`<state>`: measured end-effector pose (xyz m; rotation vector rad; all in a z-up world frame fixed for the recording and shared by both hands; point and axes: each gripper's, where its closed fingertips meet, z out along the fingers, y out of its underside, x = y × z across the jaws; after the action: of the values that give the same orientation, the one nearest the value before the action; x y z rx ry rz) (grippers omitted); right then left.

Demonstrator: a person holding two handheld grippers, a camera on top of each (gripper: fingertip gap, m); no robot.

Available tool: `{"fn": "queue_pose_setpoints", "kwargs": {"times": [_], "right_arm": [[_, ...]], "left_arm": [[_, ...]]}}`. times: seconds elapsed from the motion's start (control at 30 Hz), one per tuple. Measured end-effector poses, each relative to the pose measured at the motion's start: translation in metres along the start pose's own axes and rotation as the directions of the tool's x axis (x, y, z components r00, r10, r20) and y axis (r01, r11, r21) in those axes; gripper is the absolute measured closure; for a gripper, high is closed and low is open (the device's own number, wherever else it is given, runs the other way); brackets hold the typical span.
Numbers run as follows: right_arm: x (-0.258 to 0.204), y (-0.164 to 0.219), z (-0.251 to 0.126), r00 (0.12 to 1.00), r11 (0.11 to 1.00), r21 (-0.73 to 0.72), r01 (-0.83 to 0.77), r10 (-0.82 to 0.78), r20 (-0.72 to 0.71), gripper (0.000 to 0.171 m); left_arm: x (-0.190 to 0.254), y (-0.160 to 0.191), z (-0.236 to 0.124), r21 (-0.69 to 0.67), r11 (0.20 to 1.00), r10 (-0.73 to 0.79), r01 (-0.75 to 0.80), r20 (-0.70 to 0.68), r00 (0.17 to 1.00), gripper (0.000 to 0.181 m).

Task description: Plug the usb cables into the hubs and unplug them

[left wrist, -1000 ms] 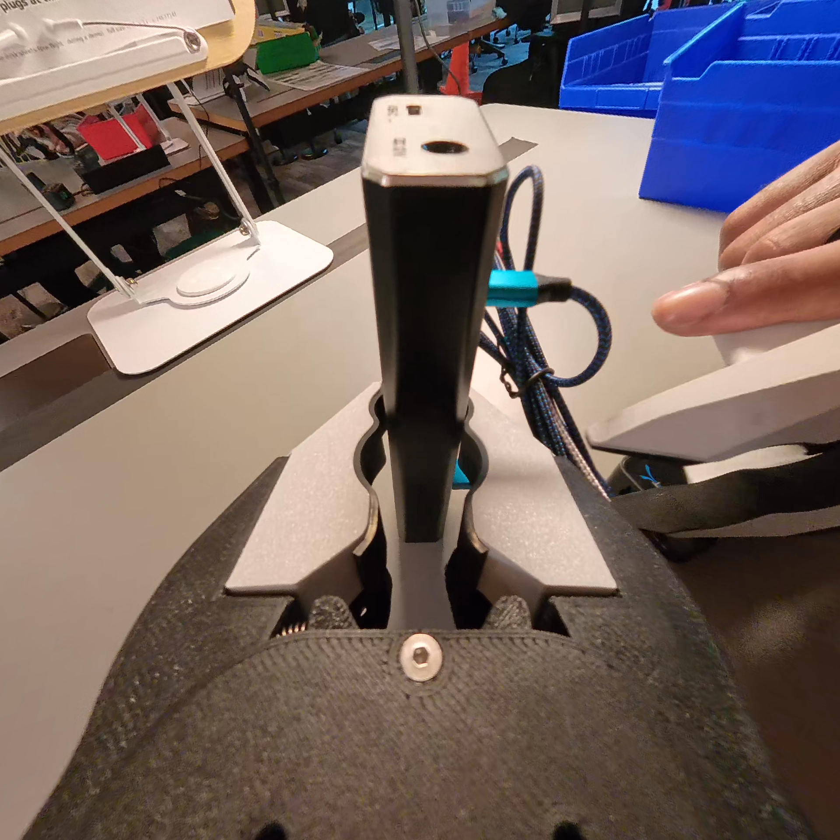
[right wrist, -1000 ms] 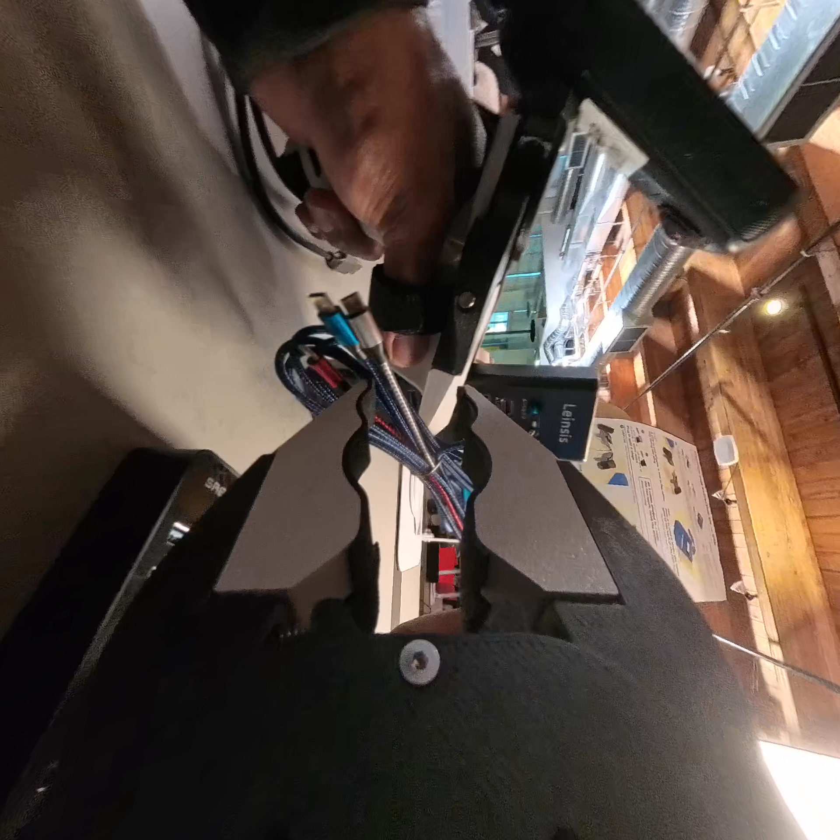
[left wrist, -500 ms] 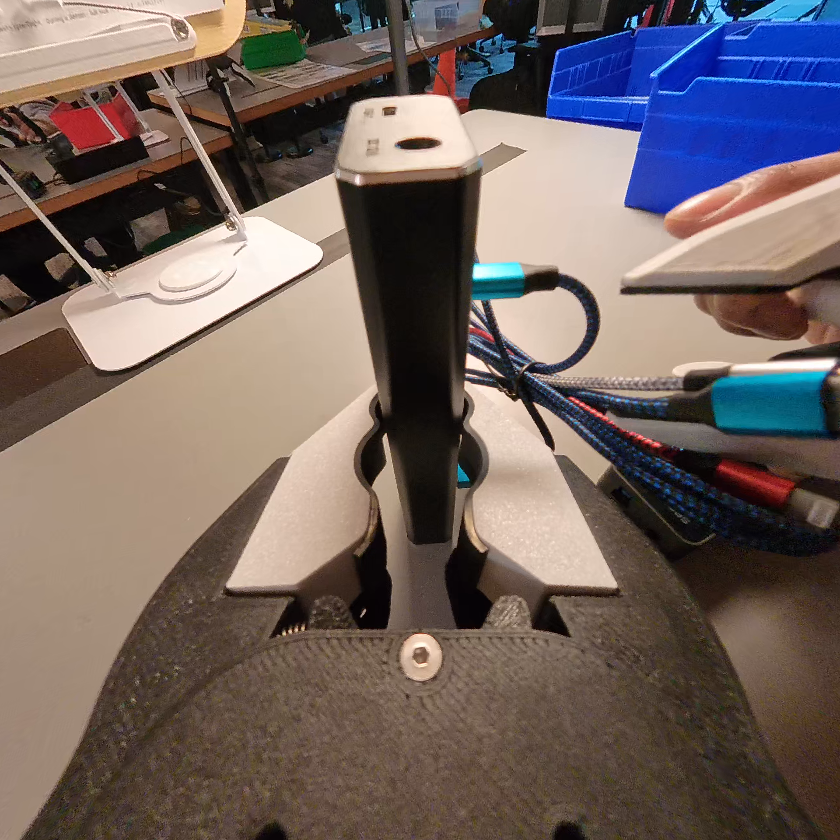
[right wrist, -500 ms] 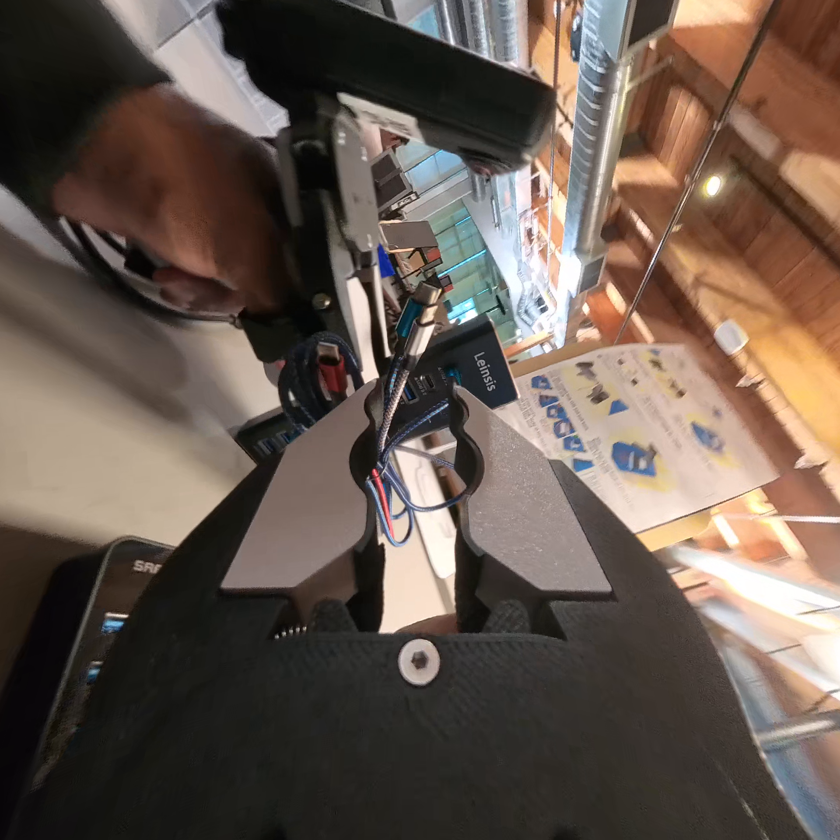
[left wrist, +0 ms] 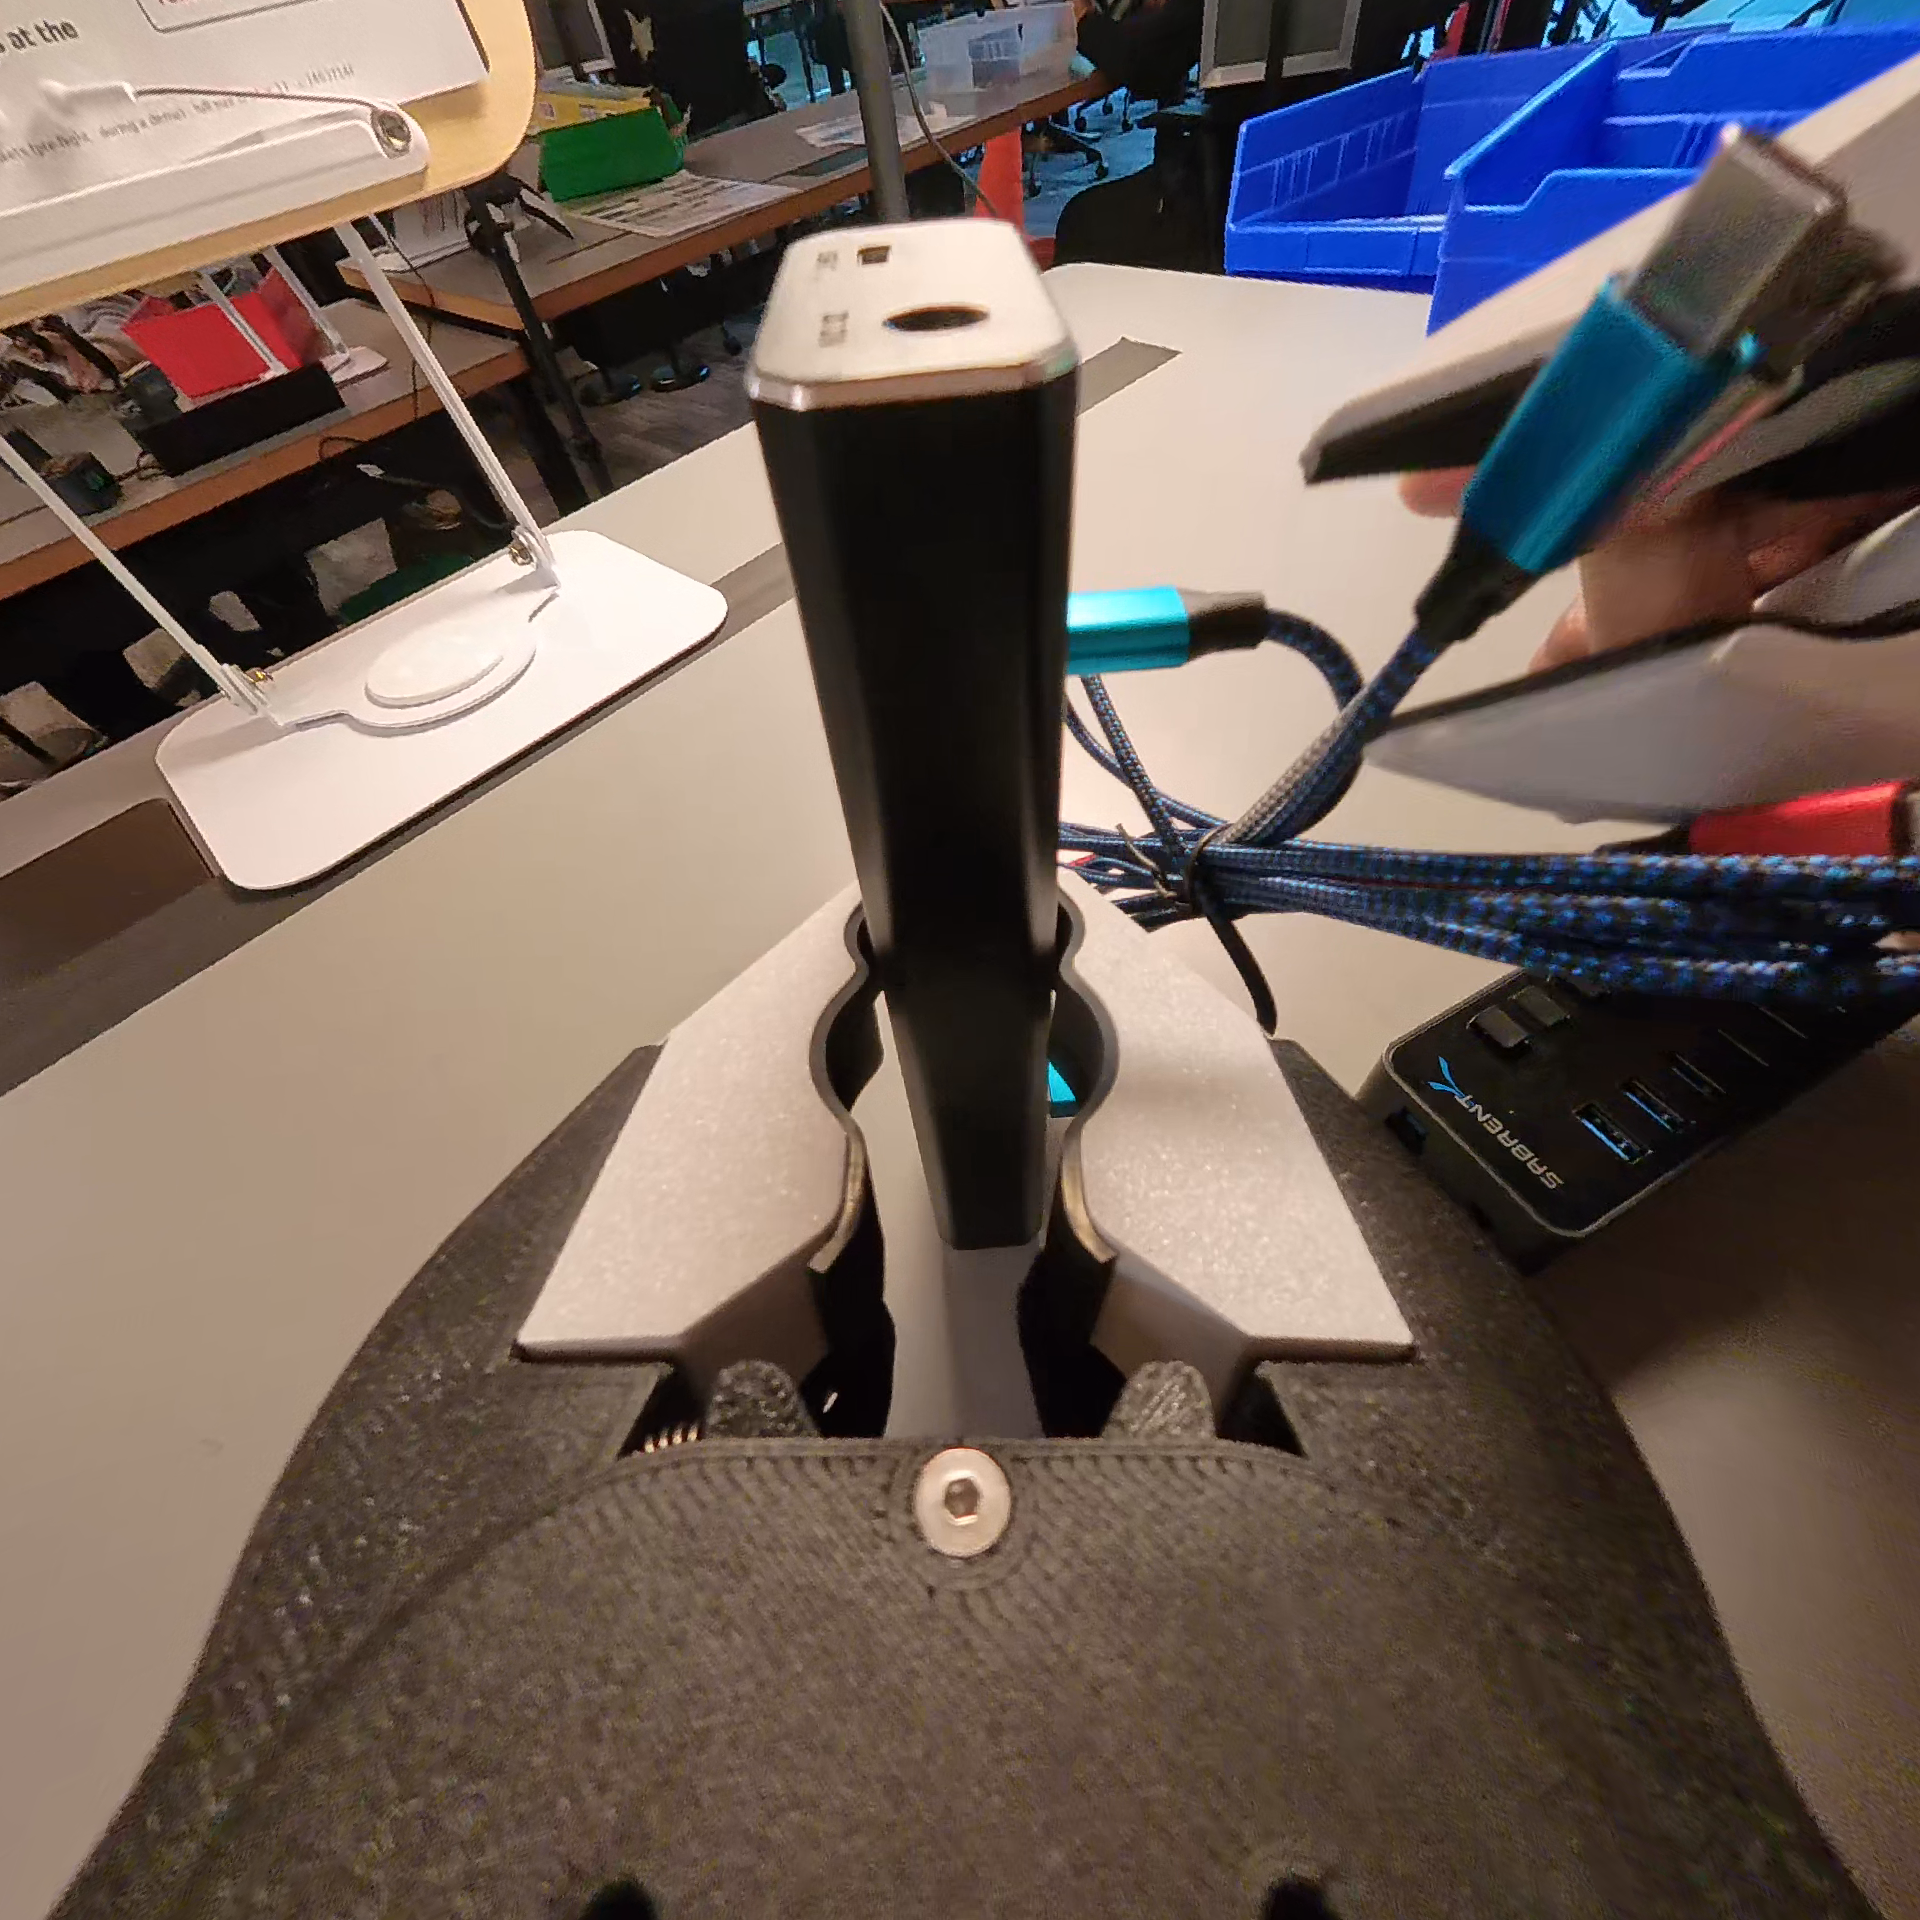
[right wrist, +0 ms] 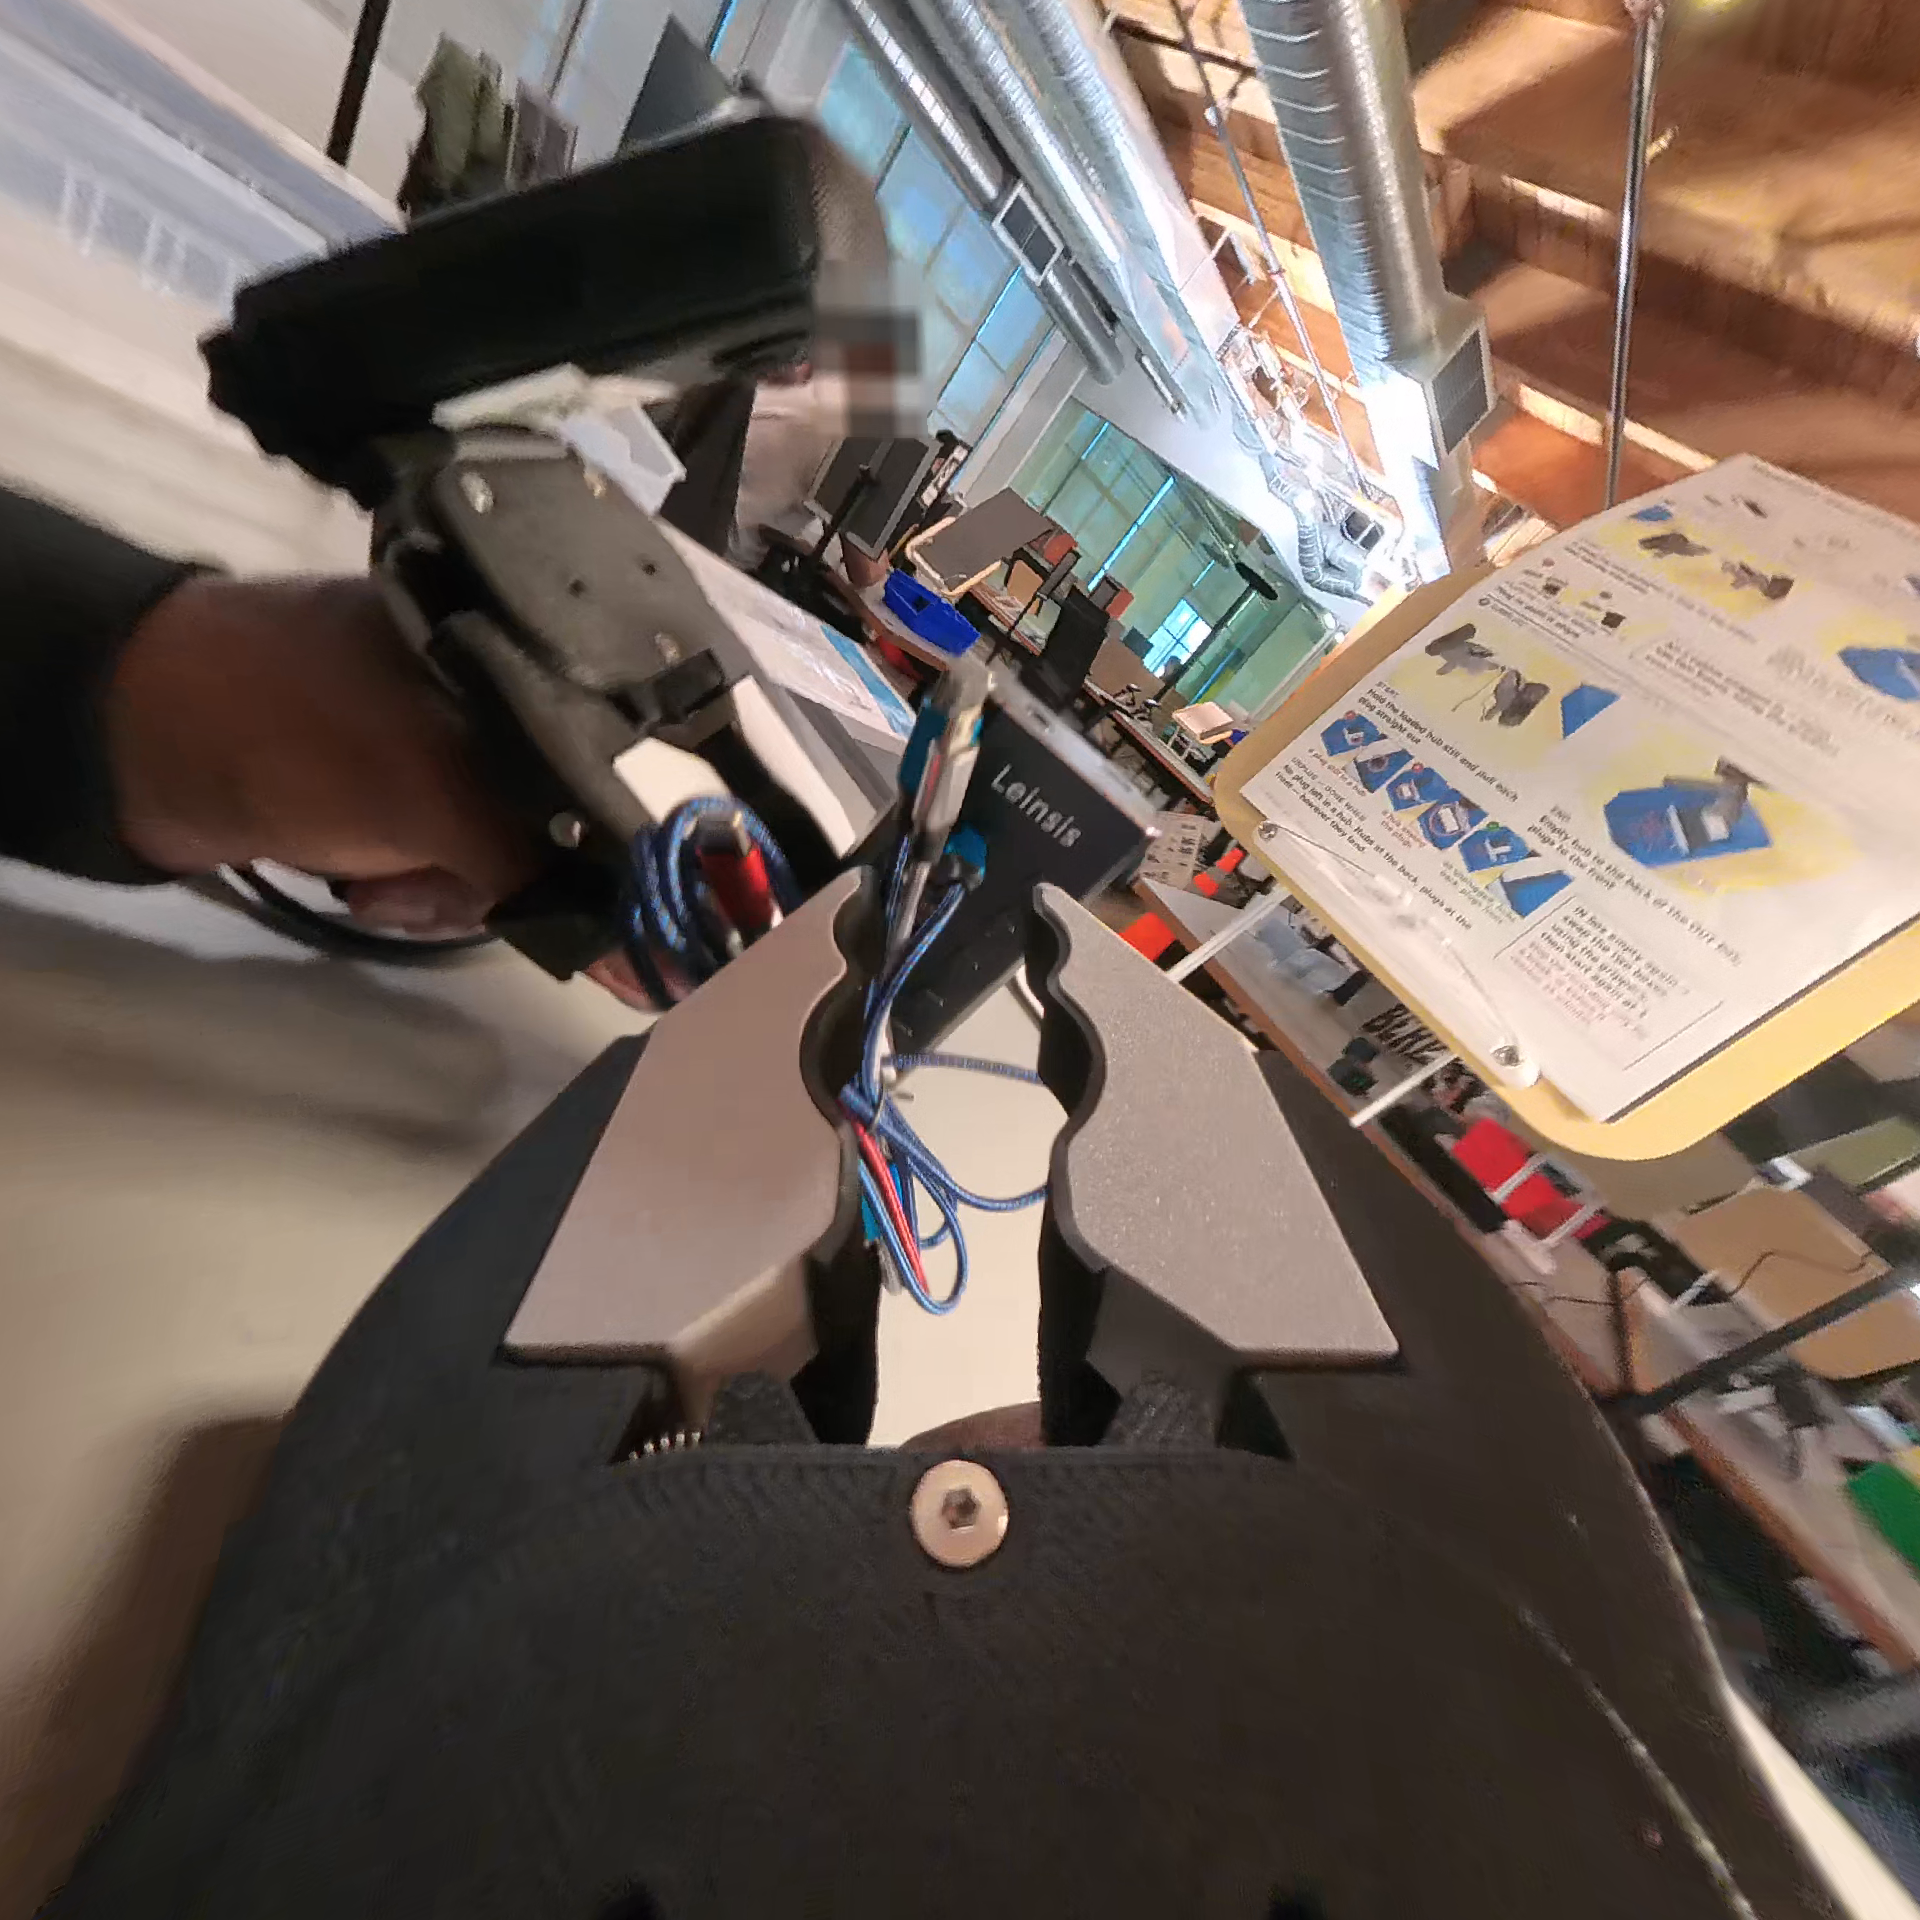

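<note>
The left gripper (left wrist: 961, 1049) clamps the upright hub (left wrist: 914, 665); the right gripper (right wrist: 940, 1013), jaws parted (cables (right wrist: 904, 1132) between), must align a plug beside the hub.

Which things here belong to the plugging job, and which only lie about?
Job: black hub in left gripper; teal plug in it; braided cables; second hub; right gripper.
Idle: blue bins; instruction stand.

A slim black USB hub (left wrist: 914, 665) stands upright, a teal-collared plug (left wrist: 1127, 629) seated in its right side. Blue braided cables (left wrist: 1455, 914) trail right, apparently tied together, above a second black hub (left wrist: 1590, 1101) lying flat.
</note>
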<state>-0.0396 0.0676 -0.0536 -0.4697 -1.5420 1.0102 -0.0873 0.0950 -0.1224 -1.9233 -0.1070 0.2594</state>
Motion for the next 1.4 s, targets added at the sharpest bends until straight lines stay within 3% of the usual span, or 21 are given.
{"fn": "queue_pose_setpoints", "kwargs": {"times": [0.03,0.23,0.4,0.6,0.83,0.93,1.1,1.27,1.4], "right_arm": [[0.002,-0.002,-0.001,1.0,1.0,0.009,-0.023,0.023,-0.002,0.144],[0.008,-0.01,-0.005,0.997,0.996,0.049,-0.075,0.076,-0.011,0.146],[0.008,-0.026,-0.012,0.995,0.985,0.137,-0.104,0.103,0.013,0.161],[0.009,-0.027,-0.015,0.998,0.99,0.127,-0.064,0.06,0.036,0.16],[0.018,-0.052,-0.031,0.999,0.968,0.248,-0.028,0.02,0.035,0.158],[0.011,-0.058,-0.035,0.994,0.962,0.271,-0.043,0.014,0.108,0.157],[-0.026,-0.047,-0.043,0.917,0.976,0.195,-0.096,0.011,0.399,0.146],[-0.023,-0.041,-0.05,0.873,0.972,0.149,-0.181,0.09,0.479,0.14],[-0.033,-0.023,-0.043,0.876,0.993,0.077,-0.09,0.042,0.481,0.138]], "left_arm": [[0.0,0.0,0.0,-0.003,1.0,0.005,-0.005,0.003,1.0,0.151],[0.0,0.0,0.0,-0.003,1.0,0.007,-0.007,0.005,1.0,0.151],[-0.001,0.002,0.001,-0.015,1.0,0.013,-0.013,0.011,1.0,0.151],[0.001,0.001,0.001,-0.013,1.0,0.028,-0.028,0.015,0.999,0.151],[0.001,0.001,0.001,-0.017,0.999,0.037,-0.037,0.016,0.999,0.151],[0.003,0.001,0.001,-0.018,0.998,0.056,-0.055,0.017,0.998,0.152],[0.002,-0.001,0.0,-0.016,0.997,0.076,-0.076,0.034,0.997,0.151],[-0.003,-0.001,-0.001,-0.01,0.999,0.046,-0.046,0.035,0.998,0.152],[-0.002,0.0,-0.001,-0.013,0.999,0.049,-0.048,0.035,0.998,0.152]]}}
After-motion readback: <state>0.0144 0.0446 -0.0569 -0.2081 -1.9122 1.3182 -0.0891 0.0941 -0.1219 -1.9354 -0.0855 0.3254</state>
